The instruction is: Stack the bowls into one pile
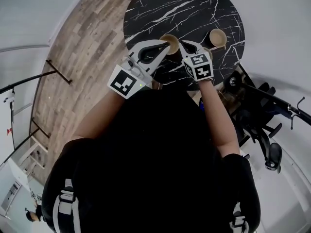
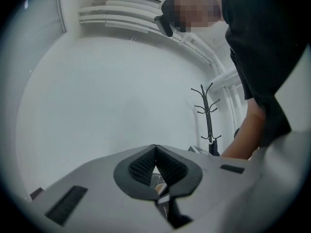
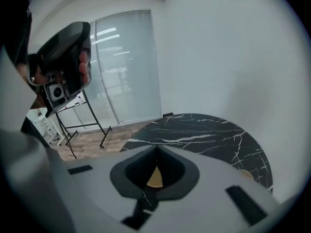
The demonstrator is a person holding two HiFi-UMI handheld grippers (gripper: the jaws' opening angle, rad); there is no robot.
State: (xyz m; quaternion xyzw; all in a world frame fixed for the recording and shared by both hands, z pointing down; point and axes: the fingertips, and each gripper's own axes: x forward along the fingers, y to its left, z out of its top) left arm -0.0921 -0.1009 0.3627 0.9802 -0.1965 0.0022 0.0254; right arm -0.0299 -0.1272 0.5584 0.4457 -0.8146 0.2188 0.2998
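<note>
A round black marble table (image 1: 160, 6) stands ahead of me. One tan bowl (image 1: 171, 41) sits near its front edge, and a second tan bowl (image 1: 217, 38) stands to the right. My left gripper (image 1: 166, 46) is shut and empty, its tips over the near bowl's left rim. My right gripper (image 1: 181, 44) is shut and empty just right of that bowl. In the right gripper view the shut right gripper (image 3: 156, 148) points down at the table (image 3: 194, 135), with a tan bowl (image 3: 154, 177) showing through the gap behind the tips. The left gripper (image 2: 155, 148) faces a white wall.
A black office chair (image 1: 265, 125) stands right of the table. Black metal frames (image 1: 43, 76) stand on the wooden floor (image 1: 87, 47) at the left. A coat stand (image 2: 208, 115) and my arm (image 2: 248, 135) show in the left gripper view. Glass panels (image 3: 126, 67) lie beyond the table.
</note>
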